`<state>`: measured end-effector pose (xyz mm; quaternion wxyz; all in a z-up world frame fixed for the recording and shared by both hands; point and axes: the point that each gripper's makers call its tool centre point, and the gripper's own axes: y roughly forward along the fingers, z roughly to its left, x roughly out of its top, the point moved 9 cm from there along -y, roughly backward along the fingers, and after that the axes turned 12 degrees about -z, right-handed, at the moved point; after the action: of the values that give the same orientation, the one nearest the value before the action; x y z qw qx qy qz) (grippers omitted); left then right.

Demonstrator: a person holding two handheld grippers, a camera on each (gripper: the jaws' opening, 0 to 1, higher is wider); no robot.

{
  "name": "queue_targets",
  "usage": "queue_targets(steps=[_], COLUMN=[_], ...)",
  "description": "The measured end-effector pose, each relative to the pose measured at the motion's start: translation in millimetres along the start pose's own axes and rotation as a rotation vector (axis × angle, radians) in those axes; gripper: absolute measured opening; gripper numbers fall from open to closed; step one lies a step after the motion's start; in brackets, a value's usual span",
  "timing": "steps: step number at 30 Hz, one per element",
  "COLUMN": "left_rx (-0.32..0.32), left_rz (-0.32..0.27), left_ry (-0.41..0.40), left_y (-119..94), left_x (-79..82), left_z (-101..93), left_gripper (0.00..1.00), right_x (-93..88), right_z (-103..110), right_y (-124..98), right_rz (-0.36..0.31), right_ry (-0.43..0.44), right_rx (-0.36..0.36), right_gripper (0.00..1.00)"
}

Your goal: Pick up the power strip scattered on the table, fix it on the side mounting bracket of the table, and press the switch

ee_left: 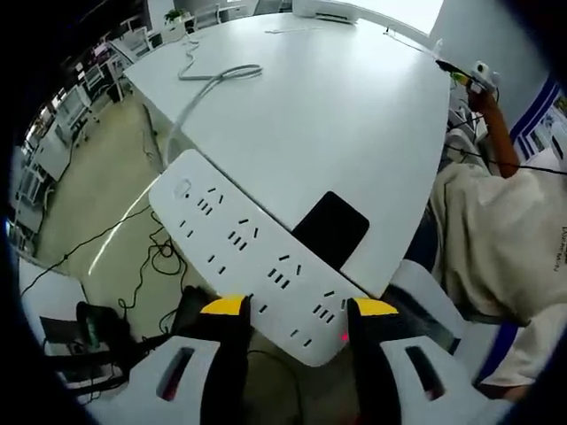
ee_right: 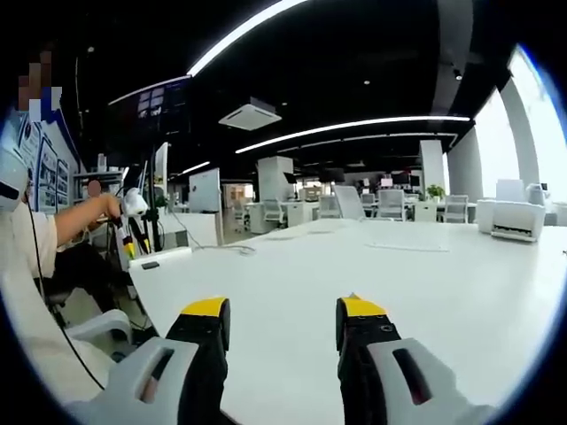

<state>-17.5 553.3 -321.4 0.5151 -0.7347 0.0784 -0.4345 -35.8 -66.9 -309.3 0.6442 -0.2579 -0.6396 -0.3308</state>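
A long white power strip point(ee_left: 239, 252) lies slantwise over the near edge of the white table point(ee_left: 337, 115), partly out above the floor. Its end with a small red light point(ee_left: 344, 336) sits between the yellow-tipped jaws of my left gripper point(ee_left: 299, 307), which touch both its sides. Its grey cable point(ee_left: 208, 80) loops away across the tabletop. A black rectangular piece point(ee_left: 332, 228) sits at the table edge just behind the strip. My right gripper point(ee_right: 279, 314) hangs open over the bare tabletop point(ee_right: 425, 274) with nothing between its fingers.
A seated person in a beige shirt point(ee_left: 505, 239) is at the table's right side, holding a white device point(ee_right: 133, 204). Black cables point(ee_left: 151, 257) trail on the floor below. A white printer point(ee_right: 514, 220) stands at the far table end, with desks and chairs beyond.
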Motion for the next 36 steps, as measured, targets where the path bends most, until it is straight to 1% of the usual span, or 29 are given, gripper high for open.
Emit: queue_targets(steps=[7,12,16,20,23,27,32,36], left_rx=[0.001,0.004,0.003,0.0,0.001,0.0,0.0,0.001], left_rz=[0.03,0.039,0.032,0.018,0.018,0.032,0.069,0.092], left_ry=[0.001,0.002,0.004,0.007,0.006,0.009,0.011,0.014], left_y=[1,1,1,0,0,0,3,3], left_x=[2.3,2.8,2.1,0.8,0.7,2.1,5.9,7.7], left_z=[-1.7,-1.9,-2.2,-1.1,-0.4,-0.4,-2.3,-2.7], left_gripper=[0.48,0.48,0.48,0.48,0.48,0.48,0.48,0.48], right_x=[2.5,11.4,20.4,25.3,29.8,39.4,51.6,67.1], right_z=[1,3,6,8,9,14,19,23], right_y=[6,15,25,34,44,58,72,84], right_rz=[0.03,0.049,0.051,0.072,0.09,0.103,0.102,0.099], right_ry=[-0.022,-0.049,-0.066,-0.093,-0.118,-0.148,-0.16,-0.167], right_rx=[0.008,0.036,0.065,0.077,0.085,0.108,0.126,0.139], right_gripper=[0.43,0.43,0.43,0.41,0.39,0.39,0.37,0.35])
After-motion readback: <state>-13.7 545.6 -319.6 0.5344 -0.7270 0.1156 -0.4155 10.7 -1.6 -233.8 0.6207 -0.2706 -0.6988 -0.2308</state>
